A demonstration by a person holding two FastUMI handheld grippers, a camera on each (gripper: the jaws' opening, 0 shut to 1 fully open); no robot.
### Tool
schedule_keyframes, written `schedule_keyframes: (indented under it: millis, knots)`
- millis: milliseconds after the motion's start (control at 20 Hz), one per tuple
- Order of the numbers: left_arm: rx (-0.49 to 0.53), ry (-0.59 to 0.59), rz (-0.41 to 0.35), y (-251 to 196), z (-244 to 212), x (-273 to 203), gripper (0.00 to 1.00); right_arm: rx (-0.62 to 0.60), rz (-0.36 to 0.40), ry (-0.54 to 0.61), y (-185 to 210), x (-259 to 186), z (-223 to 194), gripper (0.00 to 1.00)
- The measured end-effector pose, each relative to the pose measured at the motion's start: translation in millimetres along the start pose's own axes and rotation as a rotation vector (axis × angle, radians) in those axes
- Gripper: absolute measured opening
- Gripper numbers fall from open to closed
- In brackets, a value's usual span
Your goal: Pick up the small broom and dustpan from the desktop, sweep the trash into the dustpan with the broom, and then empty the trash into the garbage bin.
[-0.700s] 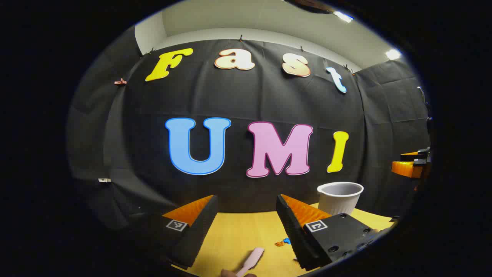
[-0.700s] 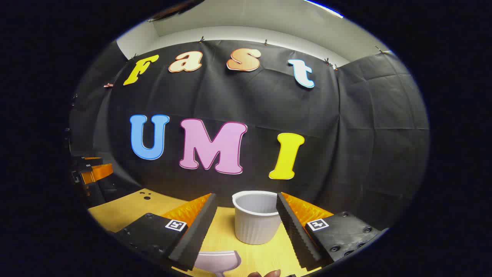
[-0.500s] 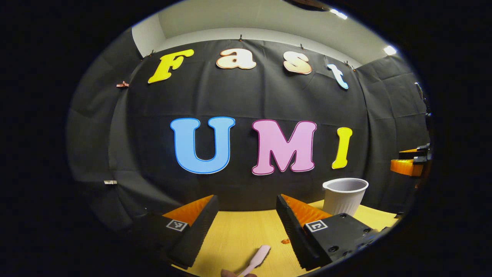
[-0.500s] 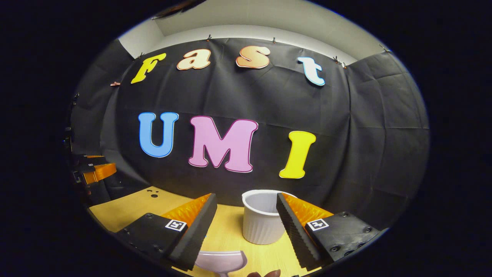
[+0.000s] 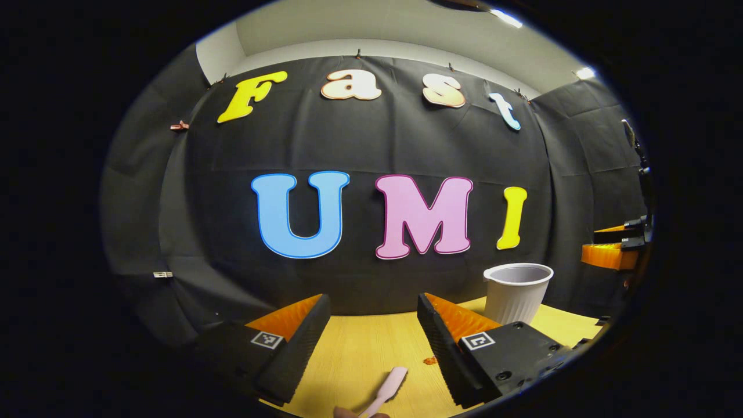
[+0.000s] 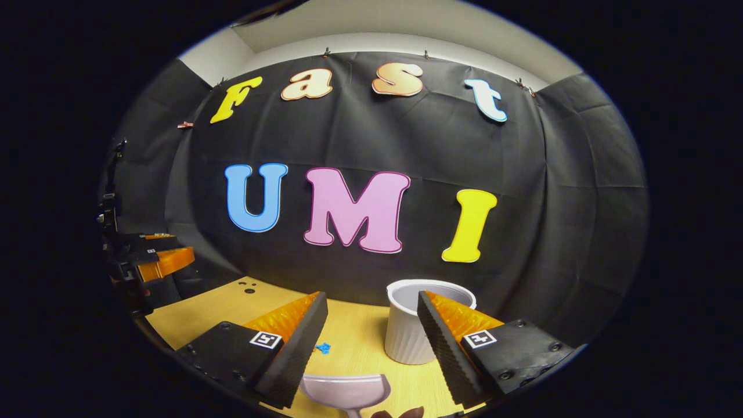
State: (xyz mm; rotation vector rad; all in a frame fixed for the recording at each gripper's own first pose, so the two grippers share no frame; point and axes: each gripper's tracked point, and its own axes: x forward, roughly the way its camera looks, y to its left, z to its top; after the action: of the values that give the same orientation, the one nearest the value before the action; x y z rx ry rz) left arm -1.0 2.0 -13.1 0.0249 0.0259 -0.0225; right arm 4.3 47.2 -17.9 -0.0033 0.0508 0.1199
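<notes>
In the left gripper view, a pink broom handle (image 5: 389,386) lies on the yellow desktop (image 5: 360,354), low between the fingers of my open left gripper (image 5: 372,299). A small orange scrap of trash (image 5: 430,360) sits by the right finger. In the right gripper view, a pale lilac dustpan (image 6: 346,390) lies low between the fingers of my open right gripper (image 6: 372,299), which do not touch it. A blue scrap (image 6: 323,348) lies beside the left finger. The white ribbed garbage bin (image 6: 406,339) stands behind the right finger, and the same bin (image 5: 516,290) shows at the right of the left gripper view.
The black cloth wall closes the desk's far edge. The right gripper (image 5: 615,249) shows at the far right of the left gripper view. The left gripper (image 6: 154,258) shows at the far left of the right gripper view. Small dark holes (image 6: 249,287) mark the desktop's left part.
The right gripper view swung left, so the bin slid right behind the right finger and the blue scrap appeared. In the left view the blue scrap went out of sight. Both grippers stayed open.
</notes>
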Motion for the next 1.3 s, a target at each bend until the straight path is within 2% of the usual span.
schedule_keyframes:
  millis: [100, 200, 350, 550, 700, 850, 1000, 1300]
  knots:
    - [-0.002, 0.015, -0.011, 0, -5, 0, 0.96, -0.021, 0.012, 0.031, 5, -1, -9, 0.97]
    - [0.004, 0.023, -0.021, 2, -10, -1, 0.96, -0.032, 0.042, 0.109, 11, -4, -33, 0.97]
    - [0.015, 0.034, -0.038, 5, -17, -1, 0.96, -0.025, 0.097, 0.314, 18, -19, -91, 0.98]
    - [0.017, 0.056, -0.053, 9, -29, -2, 0.96, -0.039, 0.104, 0.612, 13, -46, -190, 0.98]
    - [0.018, 0.074, -0.051, 14, -40, -4, 0.96, -0.029, 0.124, 0.762, 17, -65, -239, 0.97]
    - [0.03, 0.08, -0.057, 19, -46, -5, 0.95, -0.024, 0.143, 0.875, 18, -70, -286, 0.96]
    - [0.037, 0.092, -0.061, 22, -56, -5, 0.96, -0.071, 0.143, 0.967, 18, -73, -330, 0.94]
    - [0.042, 0.114, -0.044, 36, -72, -6, 0.94, -0.104, 0.179, 1.128, 31, -70, -387, 0.91]
